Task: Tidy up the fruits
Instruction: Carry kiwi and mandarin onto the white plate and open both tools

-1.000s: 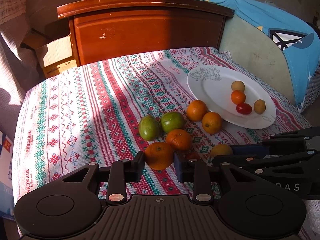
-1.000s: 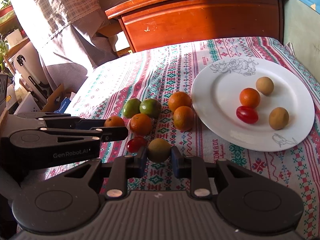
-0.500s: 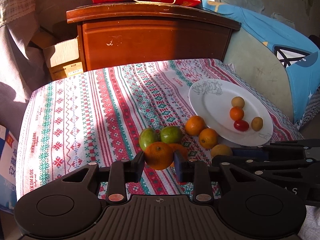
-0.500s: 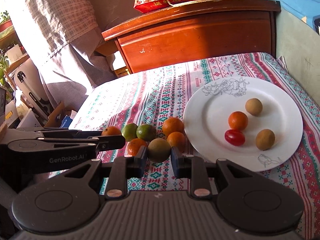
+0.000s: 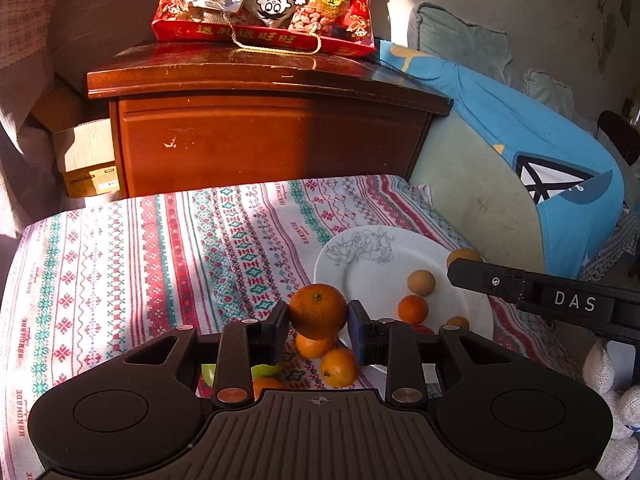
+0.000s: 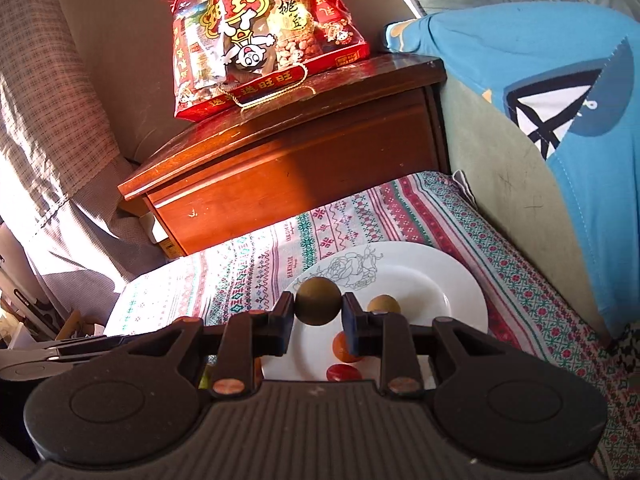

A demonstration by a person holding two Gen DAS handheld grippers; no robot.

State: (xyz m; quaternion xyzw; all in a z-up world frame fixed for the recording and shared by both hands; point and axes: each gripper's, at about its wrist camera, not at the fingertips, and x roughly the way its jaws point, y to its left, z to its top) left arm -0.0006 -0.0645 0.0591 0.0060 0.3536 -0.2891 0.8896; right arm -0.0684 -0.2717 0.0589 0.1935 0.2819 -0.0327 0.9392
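On the patterned tablecloth (image 5: 120, 264) in front of the wooden cabinet (image 5: 264, 136) sits the white plate (image 5: 372, 276), the place where the fruit appears to be collected. Part of the job looks done: the left wrist view shows a tan fruit (image 5: 421, 282) and a small orange (image 5: 413, 309) lying on the plate, with a red fruit and another tan one partly hidden behind the tool; the right wrist view shows the cherry tomato (image 6: 343, 372) near the plate's near edge.

Both tools are loaded and raised. The left gripper (image 5: 318, 320) is clamped on a large orange (image 5: 318, 311), held above the cloth just beside the plate's near-left rim. The right gripper (image 6: 318, 314) is squeezed on a brownish-green round fruit (image 6: 318, 306), carried above the plate's left part and not yet set down.

Work remains. Two oranges (image 5: 338, 366) lie on the cloth just off the plate's rim, beneath the left tool, and a green fruit (image 5: 264, 369) plus one more orange peek out between the left tool's arms. Judging from this, four fruits or so are placed, two are in transit, and about four or more wait on the cloth; the exact count is hidden by the tools. Roughly the halfway mark seems a fair estimate.
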